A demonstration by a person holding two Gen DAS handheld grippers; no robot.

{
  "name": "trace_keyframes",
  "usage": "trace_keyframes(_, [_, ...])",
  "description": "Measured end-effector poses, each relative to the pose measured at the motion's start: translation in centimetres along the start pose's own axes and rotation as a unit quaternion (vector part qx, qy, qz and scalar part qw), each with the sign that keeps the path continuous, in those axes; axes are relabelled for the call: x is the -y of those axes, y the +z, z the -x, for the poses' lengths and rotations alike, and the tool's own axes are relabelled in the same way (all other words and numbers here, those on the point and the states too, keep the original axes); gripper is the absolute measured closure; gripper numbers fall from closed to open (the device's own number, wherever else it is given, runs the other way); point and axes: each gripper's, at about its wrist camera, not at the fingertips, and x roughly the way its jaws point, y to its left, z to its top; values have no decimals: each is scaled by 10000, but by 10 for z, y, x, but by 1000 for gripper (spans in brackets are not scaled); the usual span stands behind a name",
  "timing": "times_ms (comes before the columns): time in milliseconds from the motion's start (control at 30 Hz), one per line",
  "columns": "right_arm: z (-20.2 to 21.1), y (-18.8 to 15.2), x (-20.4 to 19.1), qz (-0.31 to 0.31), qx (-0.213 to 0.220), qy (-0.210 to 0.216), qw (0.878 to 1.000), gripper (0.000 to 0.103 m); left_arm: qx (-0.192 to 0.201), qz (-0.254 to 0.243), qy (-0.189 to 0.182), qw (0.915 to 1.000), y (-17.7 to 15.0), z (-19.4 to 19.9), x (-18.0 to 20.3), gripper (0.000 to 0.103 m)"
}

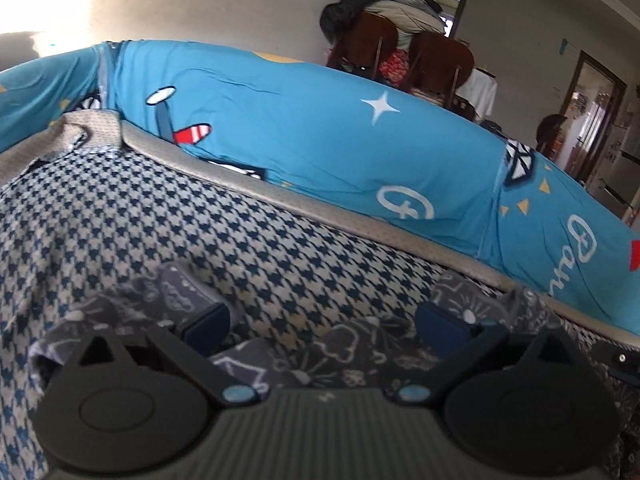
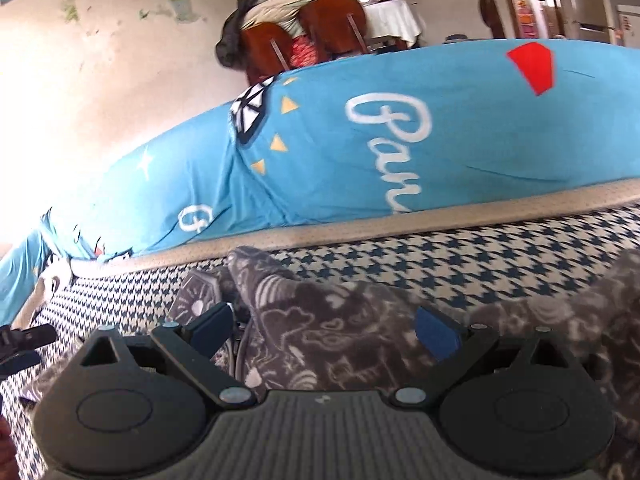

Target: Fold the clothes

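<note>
Left wrist view: one grey patterned garment (image 1: 340, 356) bunched on the houndstooth bed cover (image 1: 160, 220), near its beige-piped edge. Left gripper (image 1: 322, 322) fingers spread over it. Right gripper (image 2: 324, 330) fingers spread, cloth between. One blue quilt (image 2: 400, 140) behind. Two chairs (image 1: 440, 64).

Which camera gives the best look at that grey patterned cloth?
The right wrist view: the grey patterned cloth bulges up large between the open right tool, its doodle print clear. The left wrist view shows only a low, crumpled strip between the open left tool.
</note>
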Motion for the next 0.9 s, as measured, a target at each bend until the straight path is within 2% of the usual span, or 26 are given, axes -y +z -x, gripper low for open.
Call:
trace_keyframes(200, [-18, 0, -11, 423, -71, 20, 9991, 4, -324, -482, -274, 9979, -7, -34, 26, 0])
trace_keyframes(433, [-45, -8, -8, 481, -319, -102, 9983, 4, -1047, -564, -500, 9916, -21, -77, 29, 0])
trace_keyframes(567, [-60, -17, -11, 630, -456, -298, 9965, 9, -1053, -920, -389, 9894, -28, -83, 42, 0])
trace_keyframes(633, [-65, -23, -17, 865, -437, -538, 9938, 15, -1015, -998, -399, 9890, -30, -83, 47, 0])
trace_keyframes(700, [-65, -26, -20, 1006, -362, -602, 9924, 25, -974, -1062, -370, 9889, -31, -83, 51, 1])
trace_keyframes(733, [-64, -26, -21, 1038, -322, -593, 9923, 33, -945, -1088, -351, 9889, -31, -83, 52, 1])
trace_keyframes(767, [-63, -26, -21, 1051, -291, -571, 9924, 50, -910, -1108, -333, 9891, -31, -83, 54, 2])
trace_keyframes(800, [-62, -25, -19, 1017, -291, -523, 9930, 58, -861, -1134, -302, 9894, -32, -82, 55, 6])
trace_keyframes(867, [-60, -22, -15, 844, -274, -448, 9951, 75, -715, -1194, -177, 9901, -32, -79, 61, 27])
trace_keyframes(900, [-58, -21, -13, 748, -255, -419, 9960, 78, -653, -1212, -137, 9904, -31, -78, 63, 44])
